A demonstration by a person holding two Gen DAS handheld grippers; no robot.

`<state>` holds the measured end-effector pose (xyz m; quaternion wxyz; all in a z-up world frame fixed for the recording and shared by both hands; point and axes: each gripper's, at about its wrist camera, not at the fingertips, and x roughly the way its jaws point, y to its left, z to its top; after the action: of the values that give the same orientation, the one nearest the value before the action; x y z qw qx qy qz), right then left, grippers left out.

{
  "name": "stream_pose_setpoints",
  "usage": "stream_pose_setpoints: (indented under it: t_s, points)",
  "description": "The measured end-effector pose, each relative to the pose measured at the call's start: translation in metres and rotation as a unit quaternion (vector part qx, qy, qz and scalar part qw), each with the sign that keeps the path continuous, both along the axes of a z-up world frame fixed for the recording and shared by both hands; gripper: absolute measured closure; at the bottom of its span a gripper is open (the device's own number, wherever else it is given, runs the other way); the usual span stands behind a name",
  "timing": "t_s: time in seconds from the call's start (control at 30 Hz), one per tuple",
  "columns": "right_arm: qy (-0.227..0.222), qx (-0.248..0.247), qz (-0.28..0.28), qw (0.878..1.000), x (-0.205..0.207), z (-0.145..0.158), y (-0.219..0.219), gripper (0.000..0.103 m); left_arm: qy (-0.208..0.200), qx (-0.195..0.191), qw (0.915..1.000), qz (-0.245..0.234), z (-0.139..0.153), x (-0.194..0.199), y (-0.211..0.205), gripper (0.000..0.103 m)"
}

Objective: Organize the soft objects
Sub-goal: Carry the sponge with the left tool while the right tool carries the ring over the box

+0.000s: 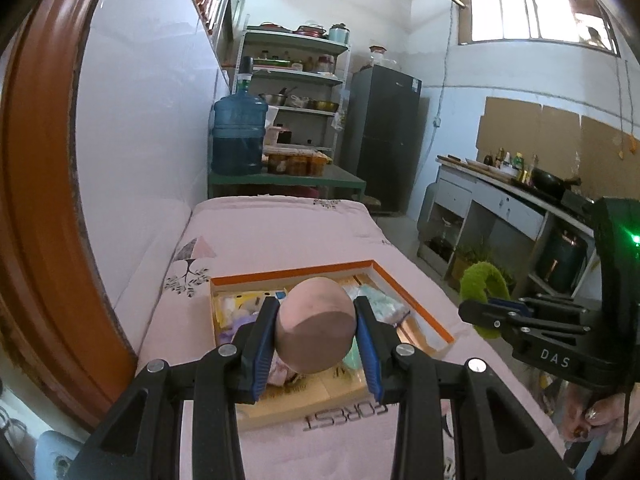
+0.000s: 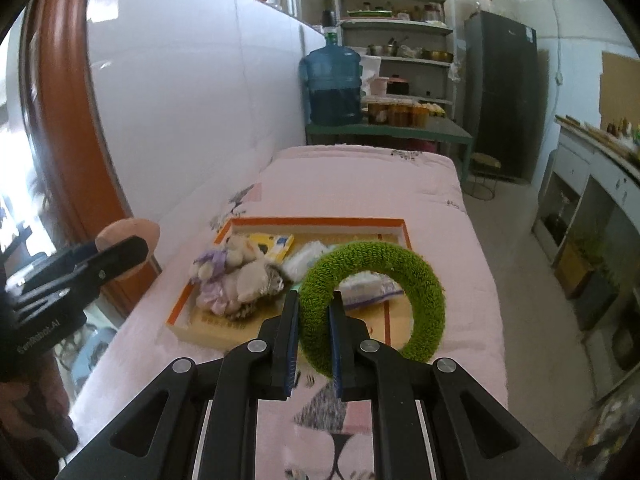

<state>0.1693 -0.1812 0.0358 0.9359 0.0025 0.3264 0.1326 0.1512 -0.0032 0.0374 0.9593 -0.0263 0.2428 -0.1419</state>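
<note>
Left wrist view: left gripper (image 1: 316, 334) clamped on a pinkish-tan foam ball (image 1: 316, 326), blue pads tight against both sides, held up over the near half of the orange-rimmed tray (image 1: 294, 274) on the pink bedding (image 1: 280, 228). Ball blocks most of the tray from here, only scraps of soft stuff peeking out either side. Over at the right edge, right gripper (image 1: 472, 312) side-on with a bit of the fuzzy green ring (image 1: 484, 278) poking out.

Right wrist view: fingers pinched nearly together on the green ring's left arc, ring hanging above the tray's near right part. Way better look into the tray: plush bunny toys (image 2: 232, 276) piled at the left, a yellow packet (image 2: 272, 245) behind them, white and pale bagged bits (image 2: 360, 286) in the middle. Foam ball just a sliver at far left.

Progress guess: several soft things already in the tray, 2 in the air, neither put down yet. Can't tell whether anything else is waiting off-camera.
</note>
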Motion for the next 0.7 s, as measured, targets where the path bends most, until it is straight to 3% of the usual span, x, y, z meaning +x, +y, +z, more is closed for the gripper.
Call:
stream_pose_setpoints:
  t_s: [0.23,0.7]
  points:
    - [-0.003,0.019,-0.008,1.0,0.037,-0.011,-0.003,0.089,0.002,-0.02,0.9998,0.009,-0.008,0.033,-0.005,0.065]
    - [0.027,0.033,-0.007,0.999,0.098,-0.05,-0.006,0.089,0.038,-0.01,0.9991,0.012,-0.047,0.096,-0.028,0.065]
